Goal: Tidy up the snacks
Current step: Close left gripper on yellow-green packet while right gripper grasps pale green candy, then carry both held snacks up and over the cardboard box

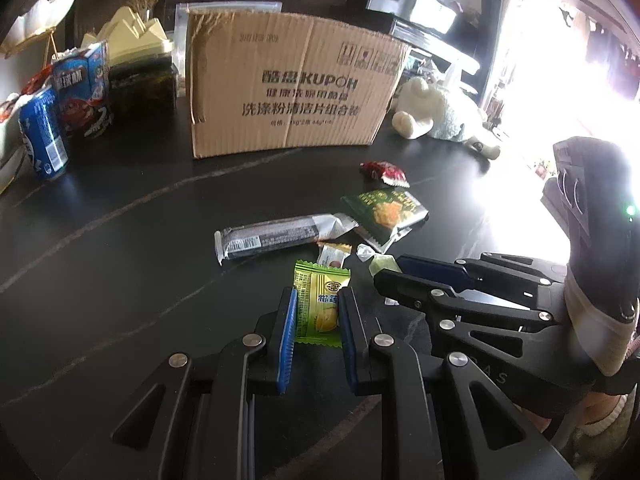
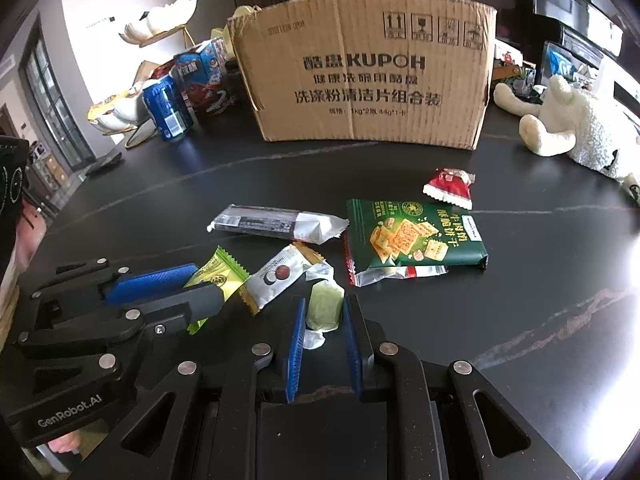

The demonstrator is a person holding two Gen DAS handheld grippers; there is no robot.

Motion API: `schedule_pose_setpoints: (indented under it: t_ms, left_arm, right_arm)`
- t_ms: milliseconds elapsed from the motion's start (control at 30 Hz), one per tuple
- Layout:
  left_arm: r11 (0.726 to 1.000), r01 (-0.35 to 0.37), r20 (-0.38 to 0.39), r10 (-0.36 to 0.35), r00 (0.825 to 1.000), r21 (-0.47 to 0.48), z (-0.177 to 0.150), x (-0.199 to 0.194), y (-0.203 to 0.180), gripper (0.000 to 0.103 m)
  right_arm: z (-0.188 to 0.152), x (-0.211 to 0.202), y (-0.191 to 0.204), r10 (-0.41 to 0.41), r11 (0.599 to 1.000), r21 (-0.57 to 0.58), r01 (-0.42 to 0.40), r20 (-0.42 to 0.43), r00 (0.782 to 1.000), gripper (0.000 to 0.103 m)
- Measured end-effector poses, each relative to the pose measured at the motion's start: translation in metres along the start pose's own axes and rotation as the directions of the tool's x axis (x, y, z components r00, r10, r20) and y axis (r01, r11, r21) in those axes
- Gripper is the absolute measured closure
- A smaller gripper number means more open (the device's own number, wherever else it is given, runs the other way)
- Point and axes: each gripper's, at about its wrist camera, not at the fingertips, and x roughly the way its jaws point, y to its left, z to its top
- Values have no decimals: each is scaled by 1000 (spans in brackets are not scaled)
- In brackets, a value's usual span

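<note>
Right wrist: left tongs hide half the yellow-green packet

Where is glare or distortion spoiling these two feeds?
Left wrist view: the window at right is blown out white, washing the stuffed toy. Right wrist view: evenly lit, with a bright patch at the left edge; the cardboard box bows from fisheye. Both views: the snacks near the fingers stay sharp, and the corners go dark.
</note>
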Motion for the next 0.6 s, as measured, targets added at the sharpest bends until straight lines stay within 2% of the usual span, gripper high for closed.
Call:
schedule_pose_setpoints:
  t_ms: [333,600]
  left_arm:
    - [1000,-6,76,5,997,10,15,-34,-12,82]
    - [999,-19,155,15,988,30,40,-61,-20,82]
  right_arm:
    - [10,-38,3,2,1000,11,-3,88,996,83]
    - [31,-71,7,-2,1000,-5,3,187,982,83]
